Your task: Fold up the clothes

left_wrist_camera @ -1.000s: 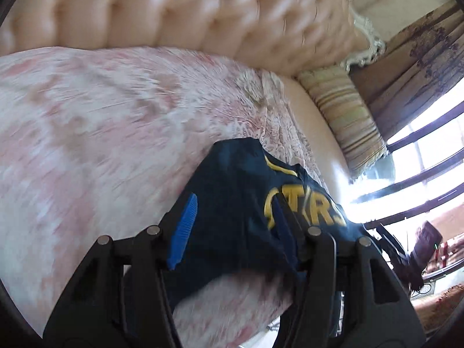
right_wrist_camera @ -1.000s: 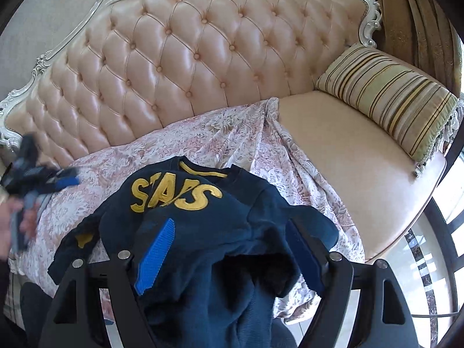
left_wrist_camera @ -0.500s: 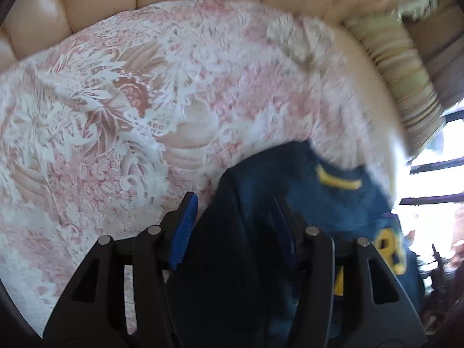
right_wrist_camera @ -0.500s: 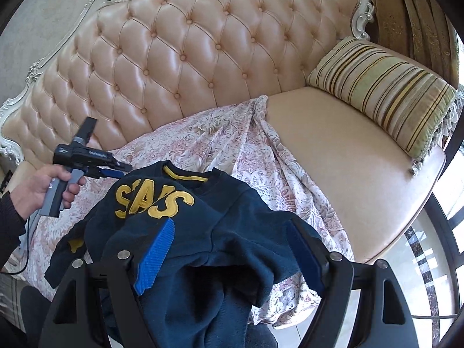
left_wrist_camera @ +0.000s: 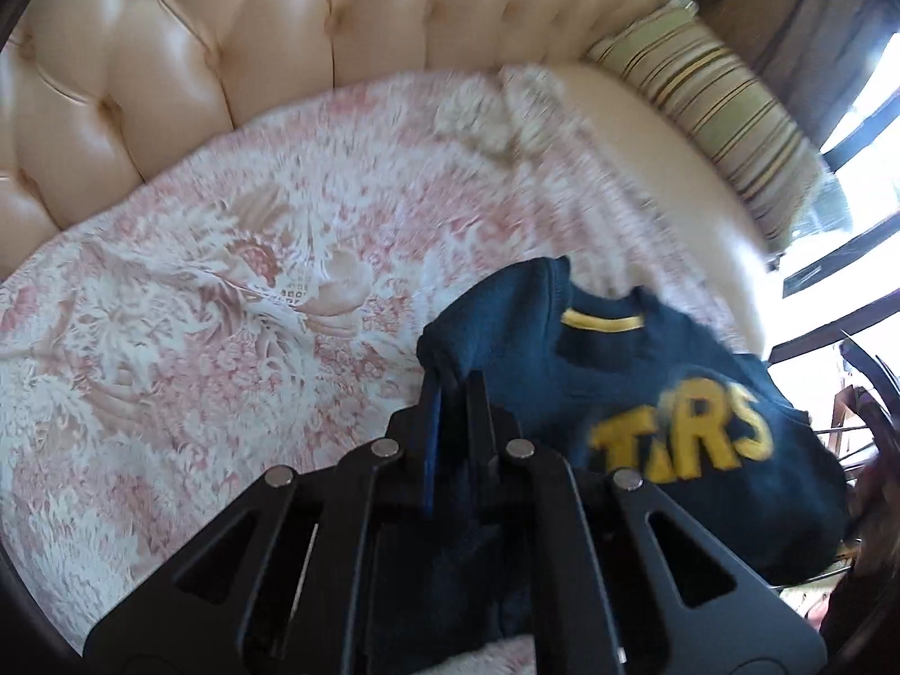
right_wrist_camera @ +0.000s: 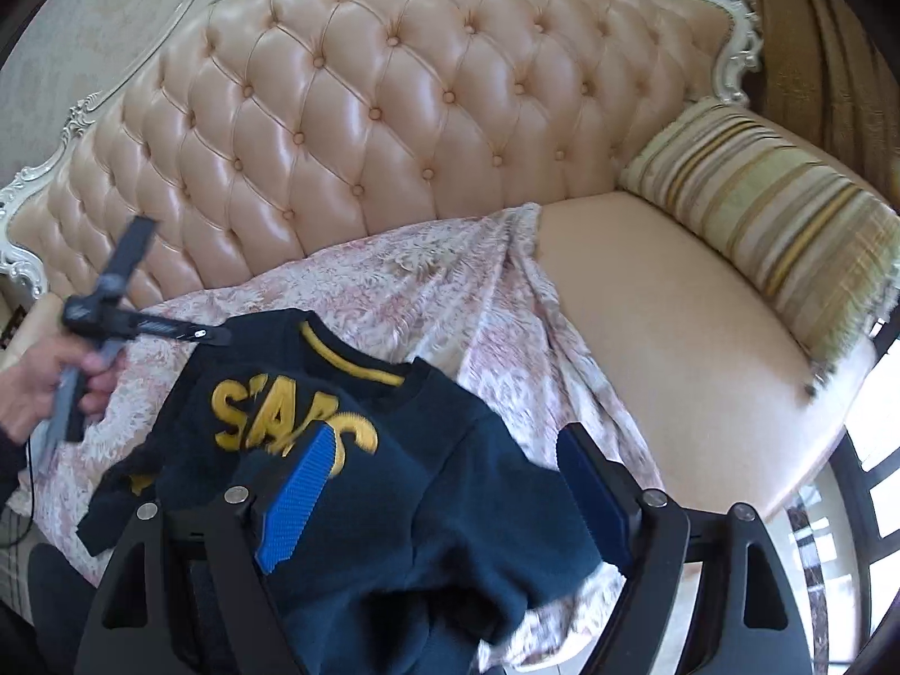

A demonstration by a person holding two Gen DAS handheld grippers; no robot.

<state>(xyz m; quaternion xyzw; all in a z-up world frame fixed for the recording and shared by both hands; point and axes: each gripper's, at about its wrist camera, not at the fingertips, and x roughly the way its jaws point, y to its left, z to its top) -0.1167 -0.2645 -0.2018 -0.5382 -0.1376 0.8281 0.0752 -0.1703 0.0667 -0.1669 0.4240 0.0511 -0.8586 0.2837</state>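
A navy sweater [right_wrist_camera: 394, 484] with yellow letters and a yellow-trimmed collar lies crumpled on the floral throw; it also shows in the left wrist view [left_wrist_camera: 647, 394]. My left gripper [left_wrist_camera: 453, 388] is shut on the sweater's shoulder edge beside the collar. In the right wrist view the left gripper [right_wrist_camera: 216, 334] meets the sweater's upper left edge. My right gripper [right_wrist_camera: 444, 461] is open over the sweater's right side, with cloth between and under its blue pads [right_wrist_camera: 298, 498].
A pink-and-white floral throw [left_wrist_camera: 225, 309] covers the seat of a cream tufted sofa [right_wrist_camera: 394, 112]. A striped cushion [right_wrist_camera: 776, 225] lies at the right end on bare seat leather [right_wrist_camera: 675, 326]. A window and the floor are at the right.
My left gripper has closed on the sweater's shoulder edge near the collar; it was open before. The right gripper stays open over the sweater, which has shifted a little.
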